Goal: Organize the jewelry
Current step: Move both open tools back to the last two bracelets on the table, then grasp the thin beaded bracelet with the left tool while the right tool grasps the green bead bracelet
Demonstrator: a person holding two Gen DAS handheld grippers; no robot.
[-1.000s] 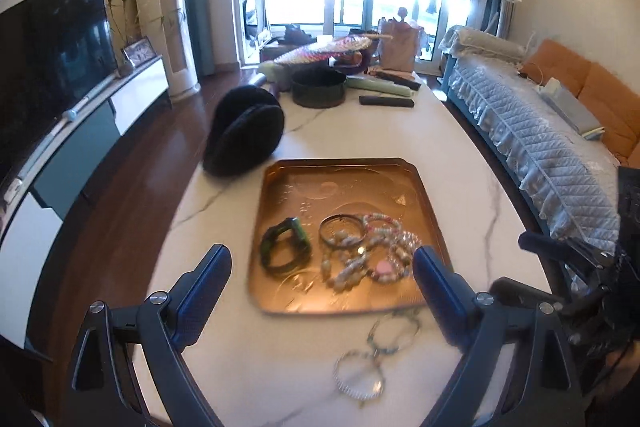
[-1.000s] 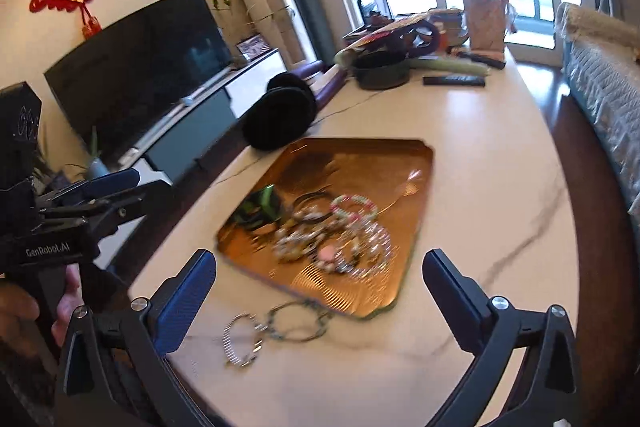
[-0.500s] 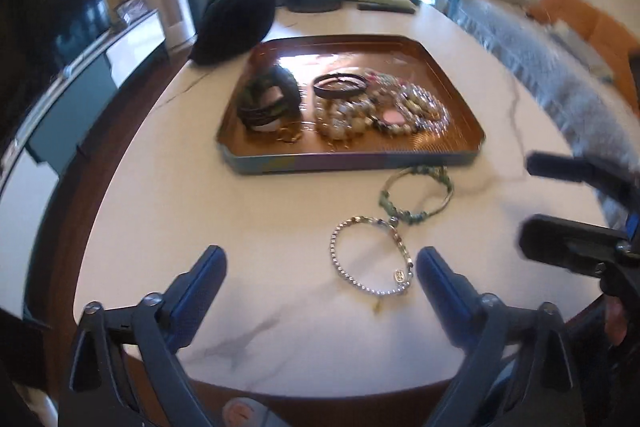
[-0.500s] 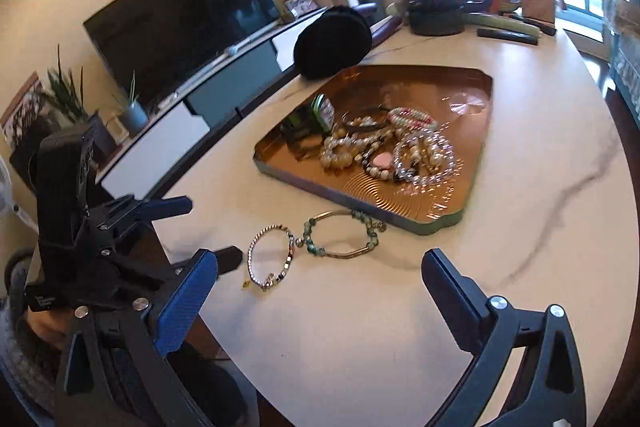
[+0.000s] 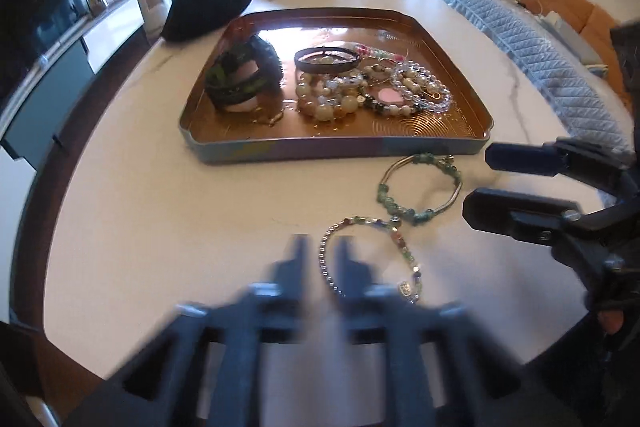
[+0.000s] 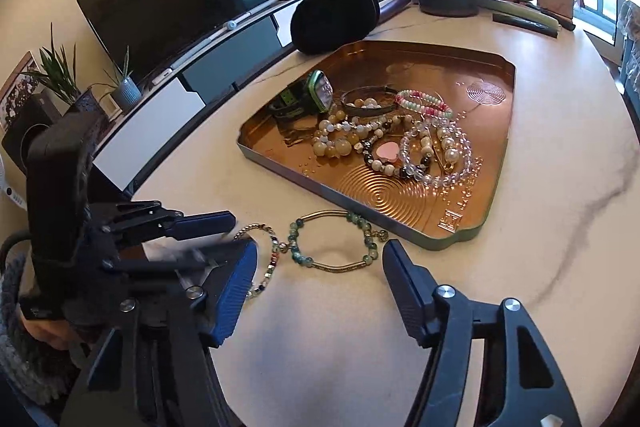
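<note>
While most of the jewelry already lies heaped in the copper-coloured metal tray (image 5: pixel 460 75), two pieces sit outside it on the pale marbled surface (image 5: pixel 160 227): a thin silver-beaded bracelet with coloured stones (image 5: pixel 362 255) and a green-bead bracelet with gold tube sections (image 6: pixel 334 241), the two touching where they meet. The step in hand looks like picking these up.

The left claw (image 5: pixel 322 259) is clenched over the near-left arc of the silver bracelet; motion blur hides whether the pads truly pinch the strand. The right claw (image 6: pixel 316 267) is closing, with the green bracelet between its jaws but not yet pressed.

Next, I'd judge, each claw must lift its piece clear of the tray's raised lip at twelve o'clock.

Room is tight: the claws crowd each other, and the surface's rounded edge runs close at six o'clock. Bare tray floor lies at the far side.
</note>
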